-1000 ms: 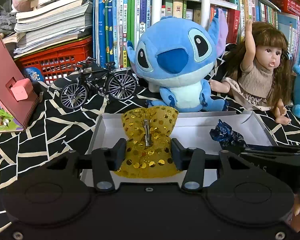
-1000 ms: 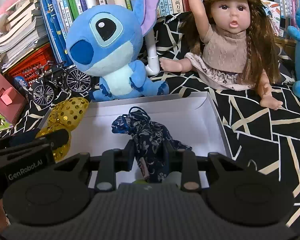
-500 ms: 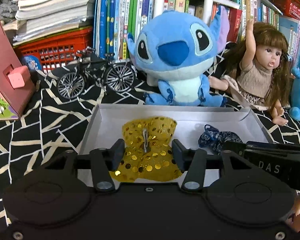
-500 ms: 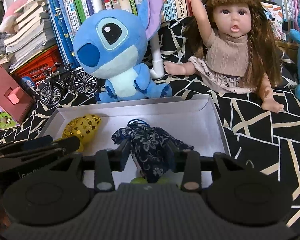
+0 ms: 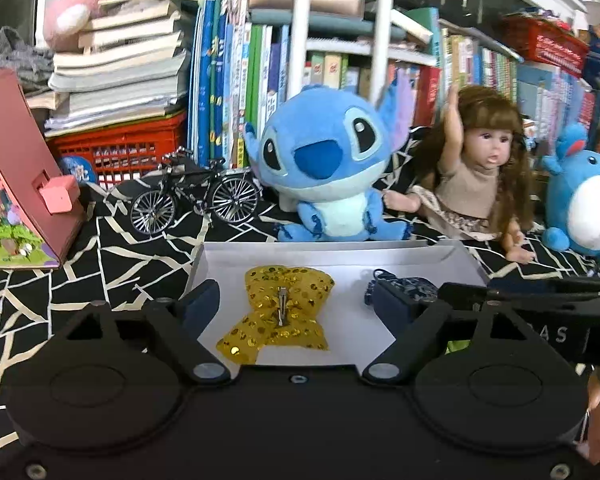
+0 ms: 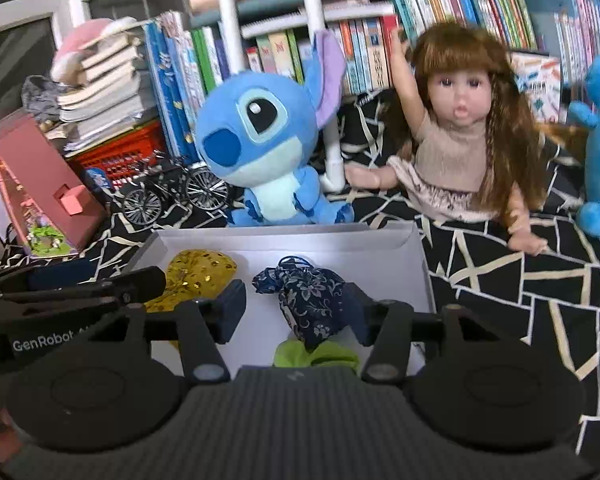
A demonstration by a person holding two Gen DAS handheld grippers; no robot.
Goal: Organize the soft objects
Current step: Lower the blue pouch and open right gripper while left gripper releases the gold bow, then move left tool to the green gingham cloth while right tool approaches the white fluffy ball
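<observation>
Both tongs had just let go. The left tongs, clamped on the gold sequin bow 1 s ago, now stood spread wide w/ the bow lying loose between them on the floor of the white box. The right tongs, which had pinched the navy floral pouch, were likewise parted; the pouch sat free in the box's right half, its lower end on, or maybe just over, a green fabric piece (view partly blocked there). Bow & pouch lay apart, side by side. Judged from this, 2 soft items were dropped in the box, so that placing step looked done. Blue plush & doll sat behind the box on the black-and-white patterned cloth.
</observation>
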